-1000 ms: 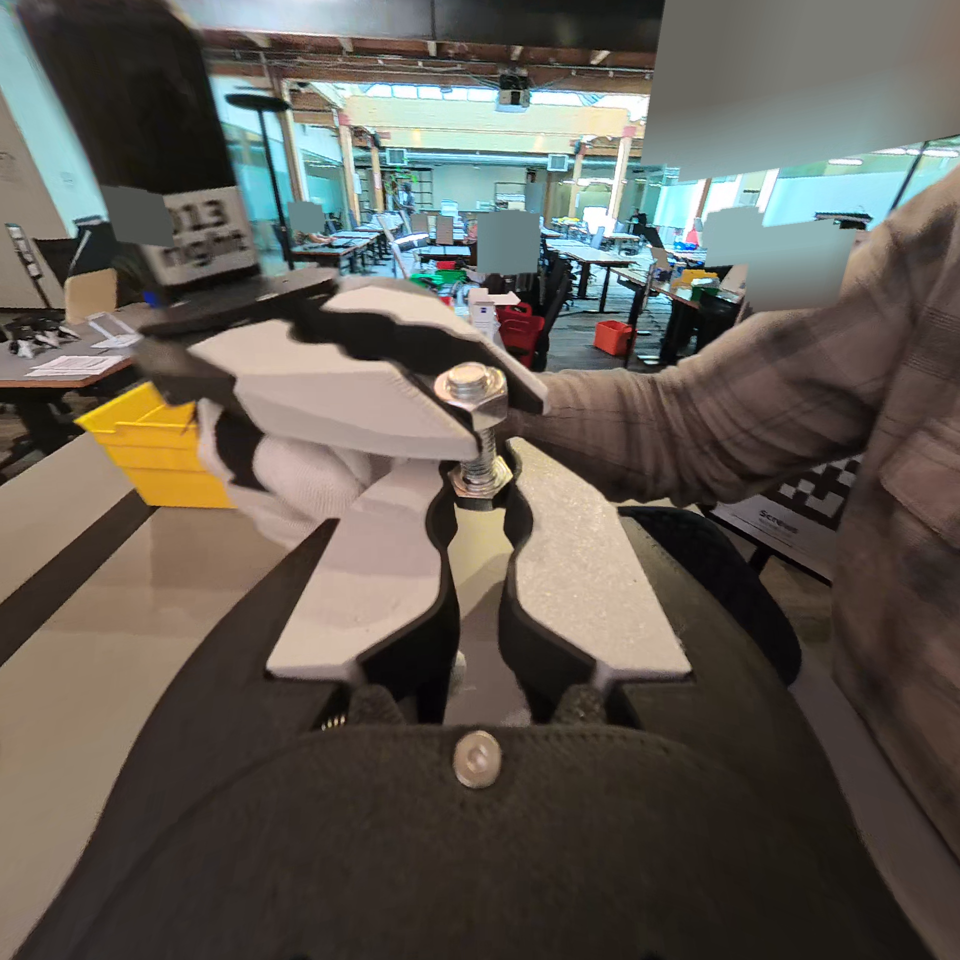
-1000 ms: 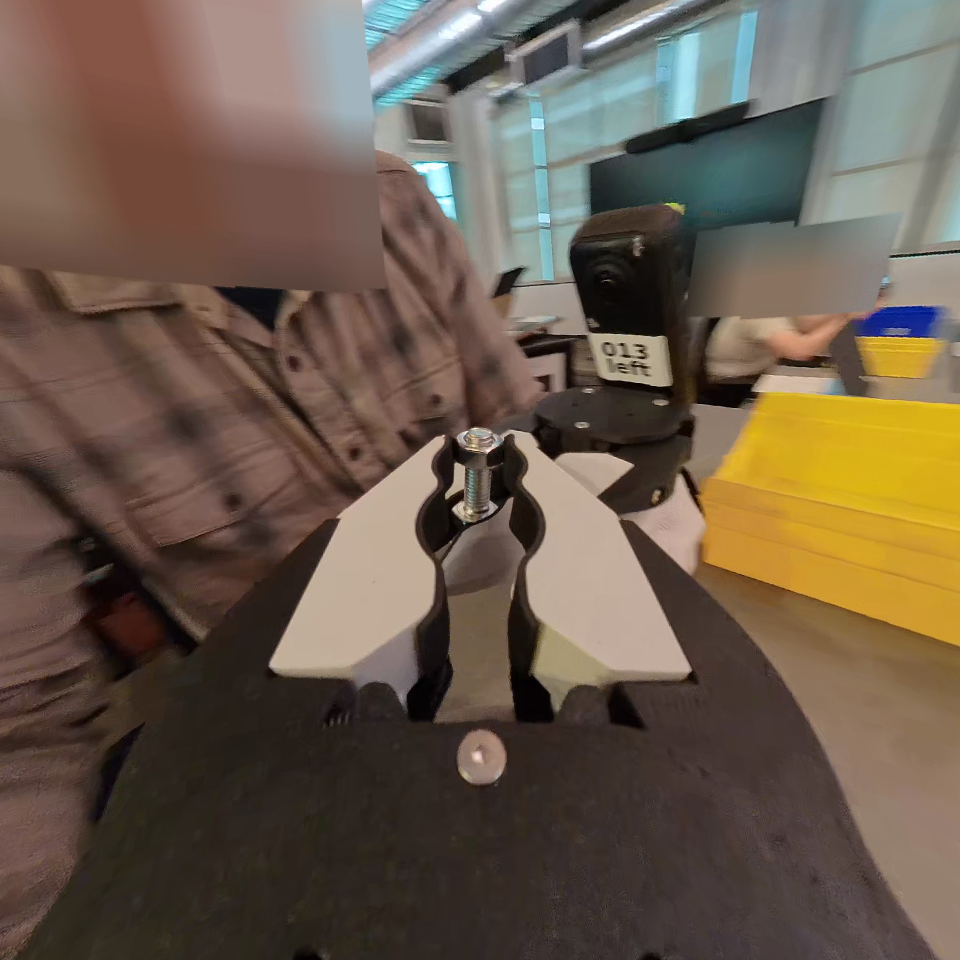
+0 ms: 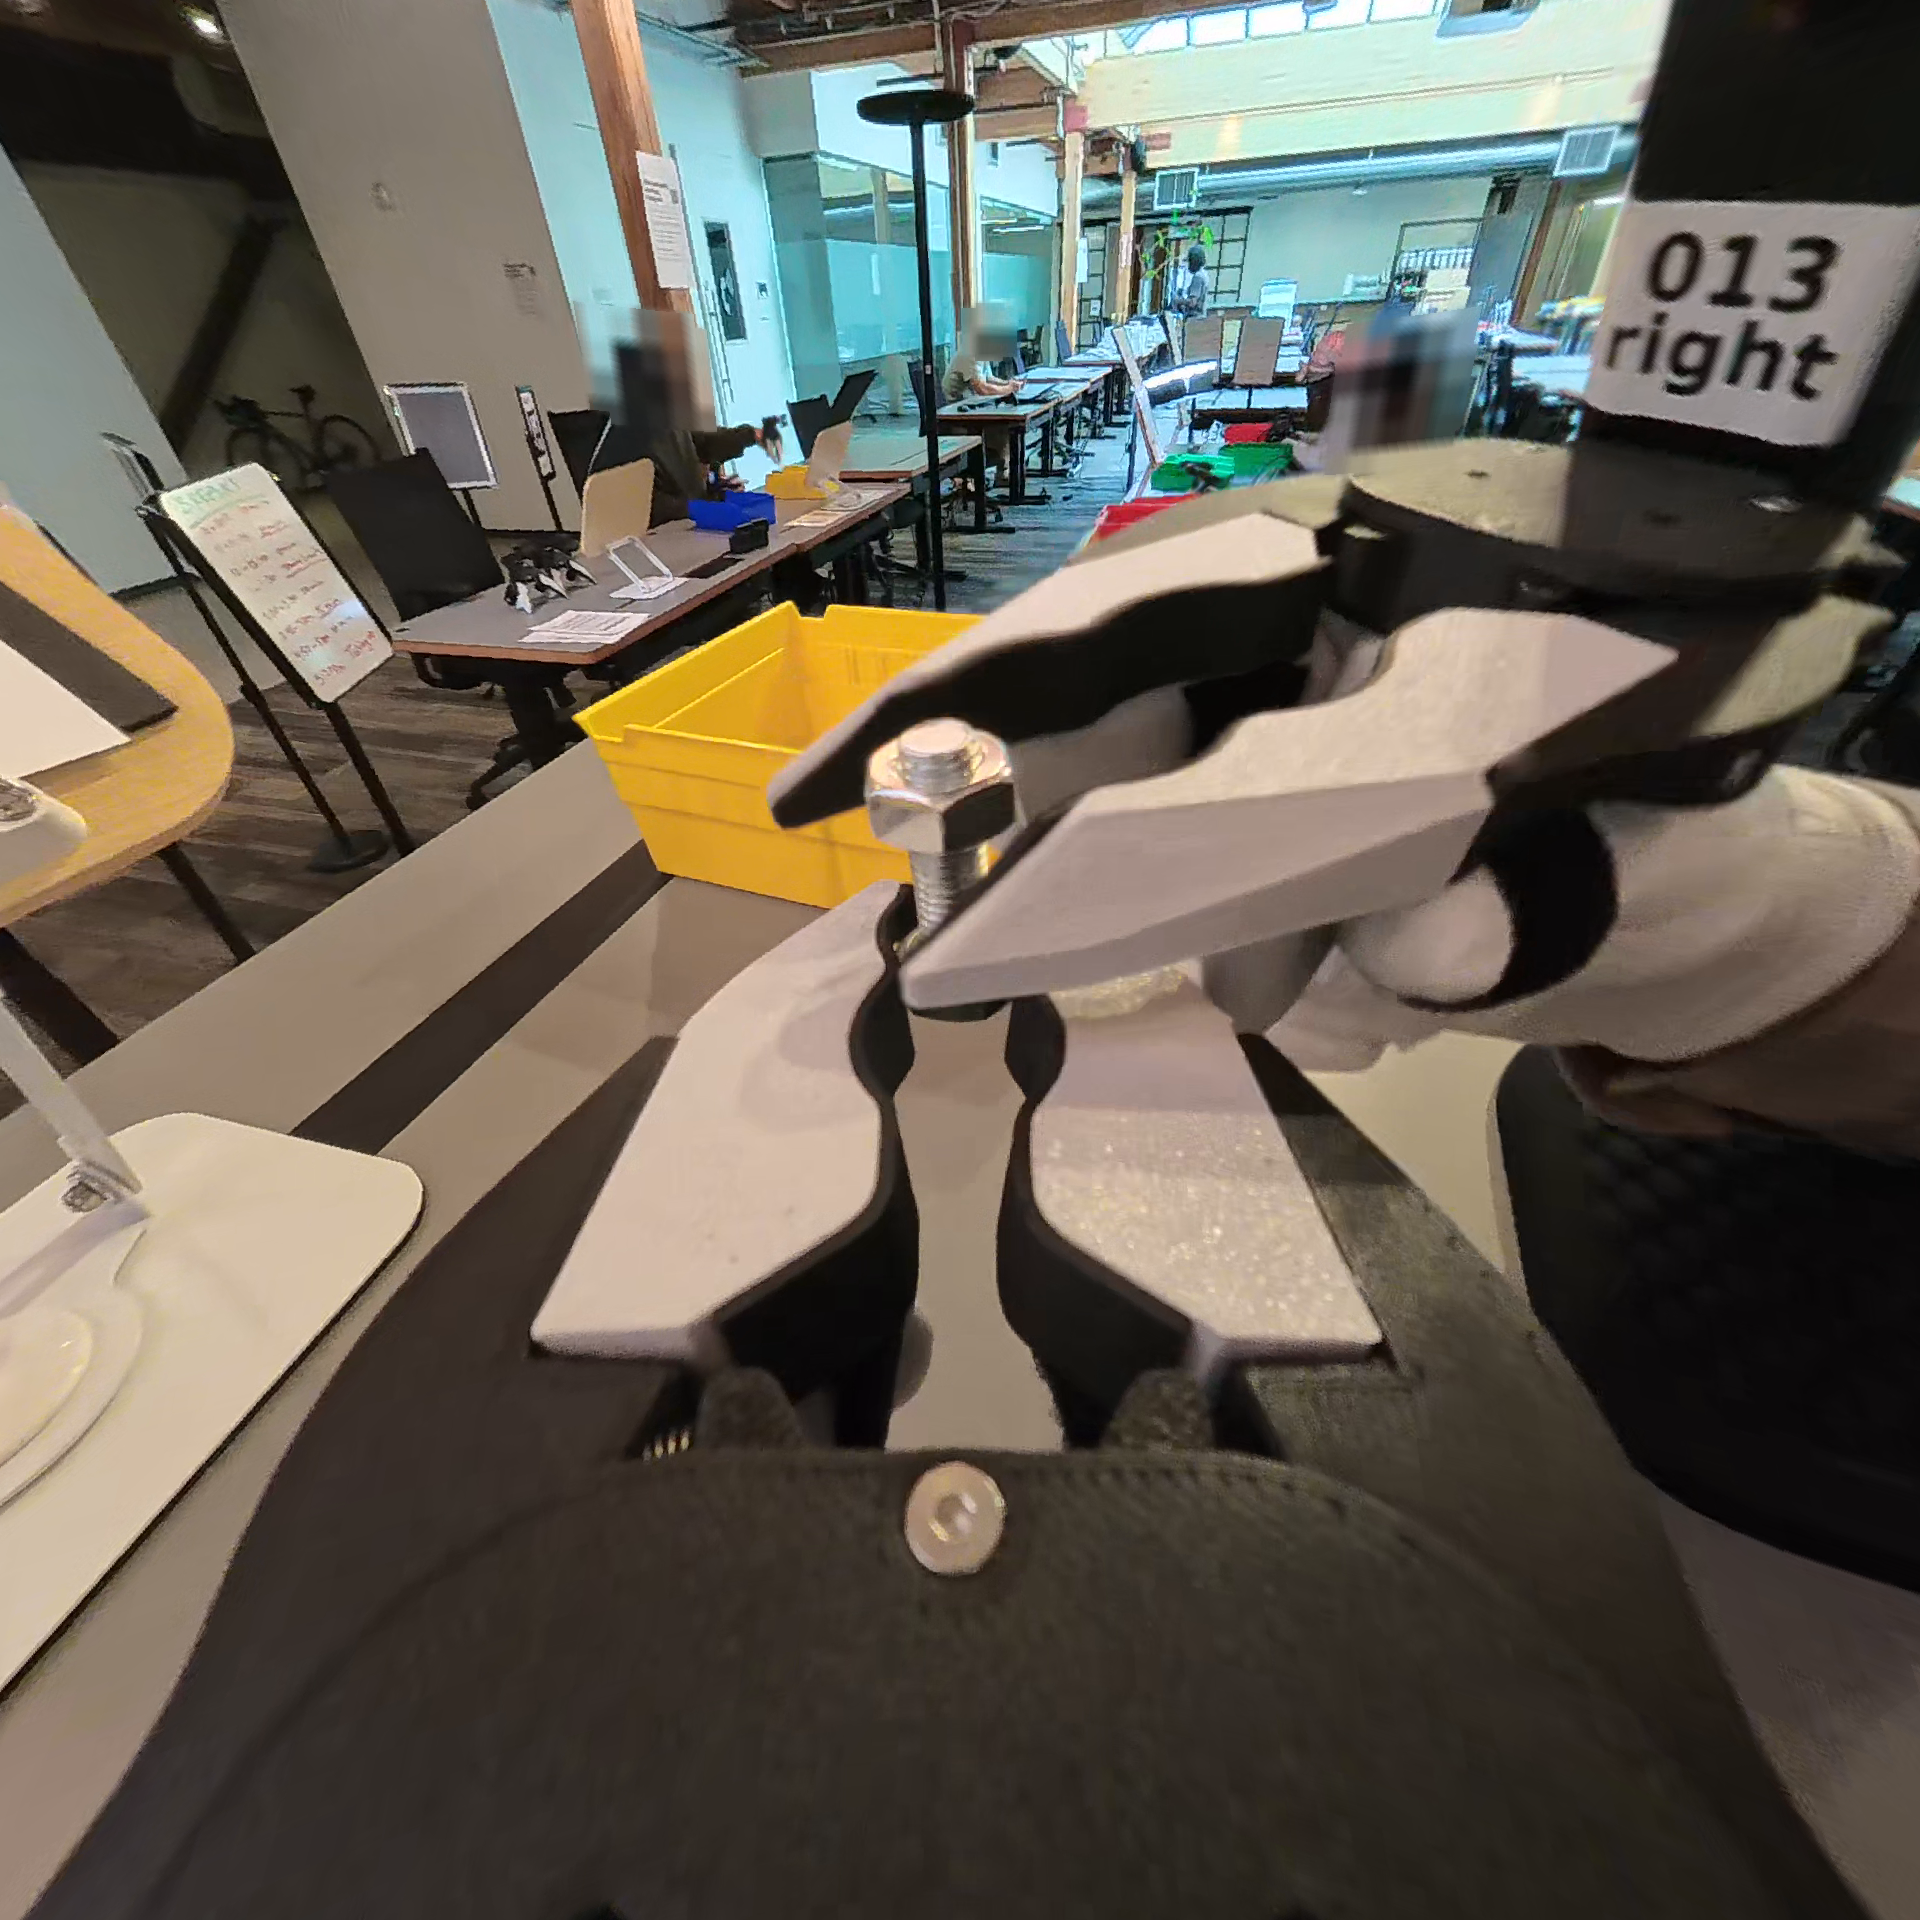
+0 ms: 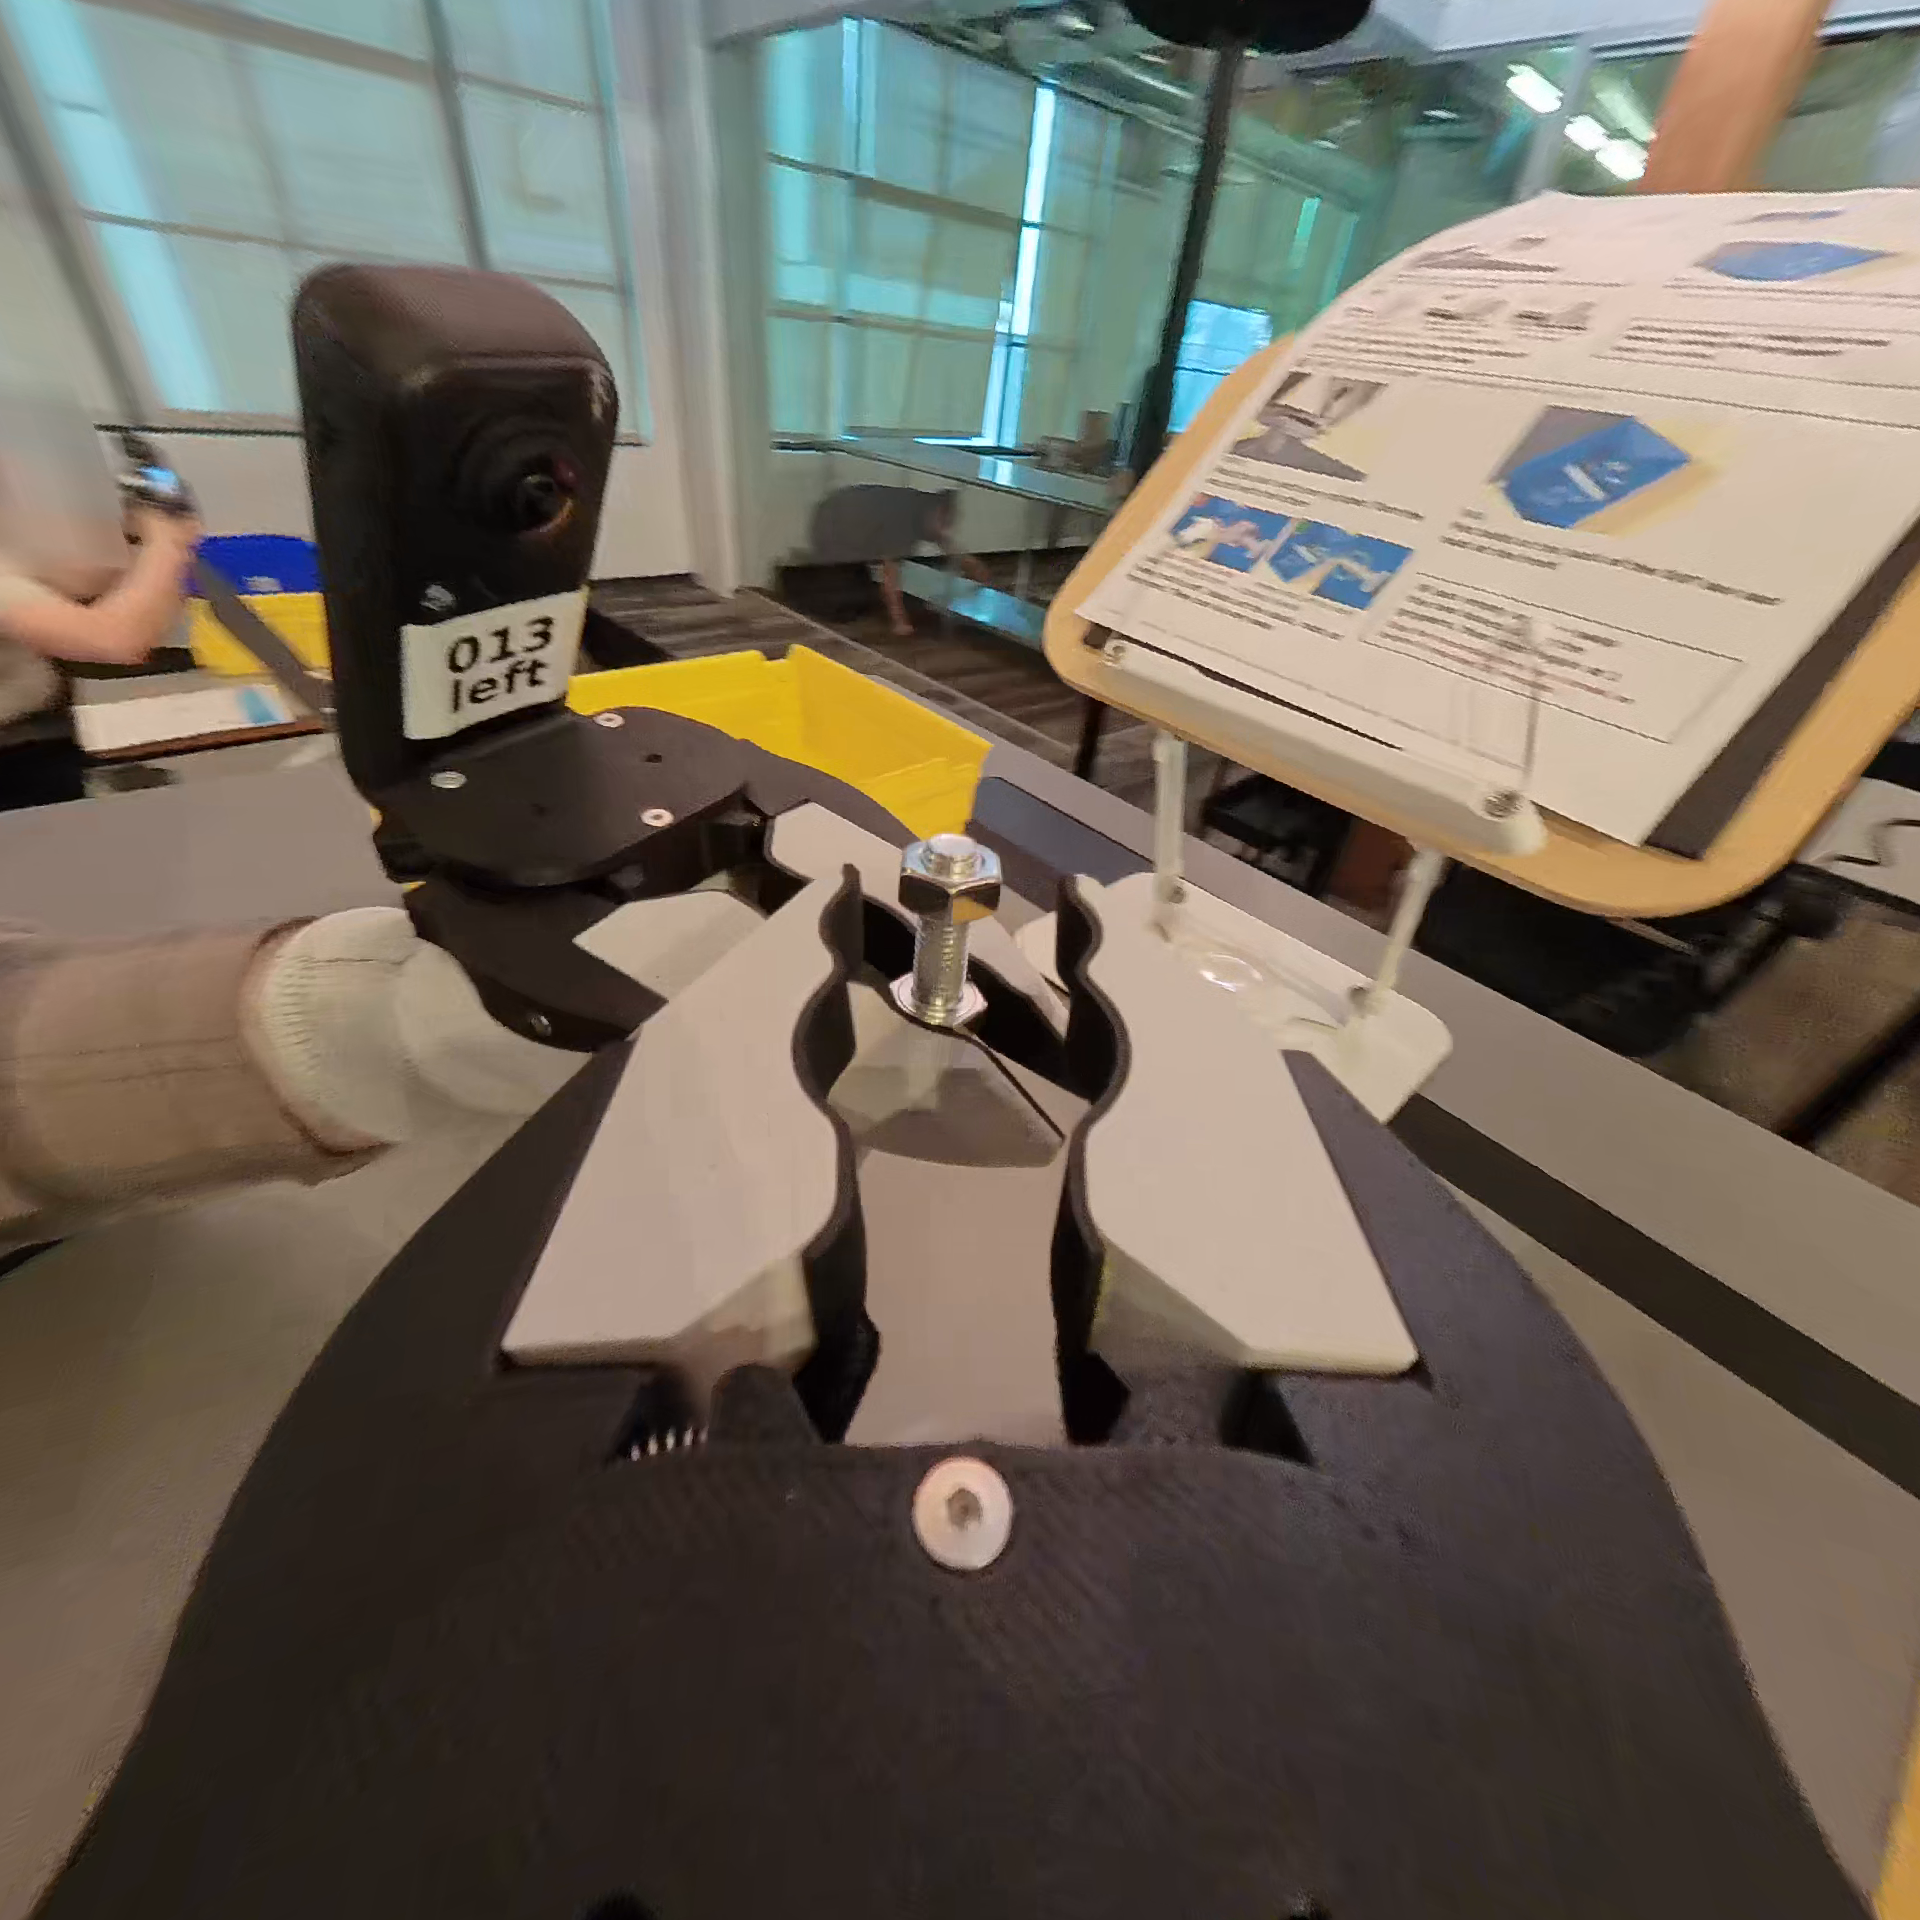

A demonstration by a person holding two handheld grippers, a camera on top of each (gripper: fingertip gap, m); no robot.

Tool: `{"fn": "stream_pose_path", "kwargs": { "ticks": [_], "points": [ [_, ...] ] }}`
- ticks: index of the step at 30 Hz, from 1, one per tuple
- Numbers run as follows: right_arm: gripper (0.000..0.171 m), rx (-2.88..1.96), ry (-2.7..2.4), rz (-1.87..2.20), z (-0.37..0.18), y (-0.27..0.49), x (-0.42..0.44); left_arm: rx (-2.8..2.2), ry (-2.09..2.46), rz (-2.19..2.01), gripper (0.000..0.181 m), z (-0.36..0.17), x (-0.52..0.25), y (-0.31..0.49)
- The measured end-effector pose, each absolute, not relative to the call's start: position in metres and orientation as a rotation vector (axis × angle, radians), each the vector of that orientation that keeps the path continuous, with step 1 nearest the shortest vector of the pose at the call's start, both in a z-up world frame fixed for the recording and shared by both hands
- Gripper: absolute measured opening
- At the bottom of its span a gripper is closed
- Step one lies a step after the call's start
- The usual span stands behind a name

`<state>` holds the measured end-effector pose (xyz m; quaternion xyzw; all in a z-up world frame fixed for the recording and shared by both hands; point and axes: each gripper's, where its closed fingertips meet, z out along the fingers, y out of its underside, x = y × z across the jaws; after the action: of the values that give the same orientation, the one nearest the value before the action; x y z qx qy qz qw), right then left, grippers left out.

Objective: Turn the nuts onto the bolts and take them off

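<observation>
Bolt (image 4: 940, 951) stands upright above the grey table (image 3: 436, 997), just in front of the yellow bin (image 3: 727, 790). Left gripper (image 4: 935, 1023) is clenched on the bolt's lower end. Nut (image 3: 940, 805) sits near the bolt's top. Right gripper (image 4: 956, 914) has its fingers spread either side of the nut, not touching. Document stand (image 4: 1288, 997) sits right of the bolt.

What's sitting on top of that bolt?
A silver nut is threaded at the tip of the upright bolt. The bolt's head is mostly hidden in the left gripper.
</observation>
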<state>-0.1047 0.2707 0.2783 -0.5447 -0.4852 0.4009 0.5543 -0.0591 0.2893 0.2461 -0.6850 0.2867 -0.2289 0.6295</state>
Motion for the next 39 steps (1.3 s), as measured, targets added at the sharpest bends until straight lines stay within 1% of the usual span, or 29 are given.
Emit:
{"fn": "stream_pose_path", "kwargs": {
  "ticks": [1,2,5,10,11,13,14,16,19,22,25,26,28,30,32,35,39],
  "points": [
    [0.022,-1.297,-1.115,0.906,0.277,0.272,-0.104,-1.569,0.652,-0.513,0.014,0.246,-0.059,0.29],
    [0.015,-1.295,-1.088,0.876,0.277,0.272,-0.103,-1.572,0.646,-0.502,0.014,0.246,-0.059,0.291],
    [0.015,-1.292,-1.03,0.82,0.278,0.272,-0.102,-1.568,0.649,-0.505,0.014,0.246,-0.058,0.29],
    [0.015,-1.288,-1.035,0.901,0.282,0.271,-0.105,-1.564,0.646,-0.508,0.014,0.25,-0.06,0.29],
    [0.02,-1.273,-1.052,0.929,0.286,0.27,-0.107,-1.566,0.643,-0.502,0.014,0.252,-0.062,0.29],
    [0.056,-1.295,-1.172,1.006,0.285,0.263,-0.117,-1.567,0.632,-0.474,0.014,0.257,-0.069,0.291],
    [0.071,-1.293,-1.246,1.052,0.286,0.258,-0.122,-1.564,0.623,-0.476,0.014,0.261,-0.073,0.291],
    [0.077,-1.271,-1.347,1.095,0.292,0.257,-0.123,-1.561,0.602,-0.451,0.015,0.269,-0.084,0.292],
    [0.094,-1.197,-1.482,1.152,0.313,0.253,-0.115,-1.553,0.568,-0.431,0.014,0.282,-0.103,0.292],
    [0.103,-1.102,-1.494,1.26,0.356,0.253,-0.108,-1.544,0.539,-0.405,0.014,0.291,-0.118,0.292],
    [0.096,-1.002,-1.325,1.292,0.416,0.275,-0.107,-1.544,0.536,-0.385,0.014,0.3,-0.123,0.295],
    [0.093,-0.999,-1.27,1.264,0.428,0.285,-0.107,-1.544,0.531,-0.374,0.014,0.304,-0.124,0.298],
    [0.093,-0.997,-1.18,1.156,0.438,0.304,-0.108,-1.532,0.52,-0.379,0.014,0.316,-0.126,0.305],
    [0.083,-0.999,-1.107,1.144,0.433,0.309,-0.111,-1.525,0.52,-0.322,0.015,0.323,-0.131,0.312],
    [0.074,-1.006,-1.116,1.145,0.413,0.306,-0.124,-1.543,0.508,-0.265,0.014,0.318,-0.141,0.315],
    [0.073,-1.066,-1.153,1.108,0.391,0.308,-0.15,-1.585,0.464,-0.249,0.014,0.303,-0.155,0.322],
    [0.065,-1.118,-1.159,1.054,0.362,0.307,-0.179,-1.621,0.414,-0.211,0.015,0.293,-0.167,0.329]
  ]
}}
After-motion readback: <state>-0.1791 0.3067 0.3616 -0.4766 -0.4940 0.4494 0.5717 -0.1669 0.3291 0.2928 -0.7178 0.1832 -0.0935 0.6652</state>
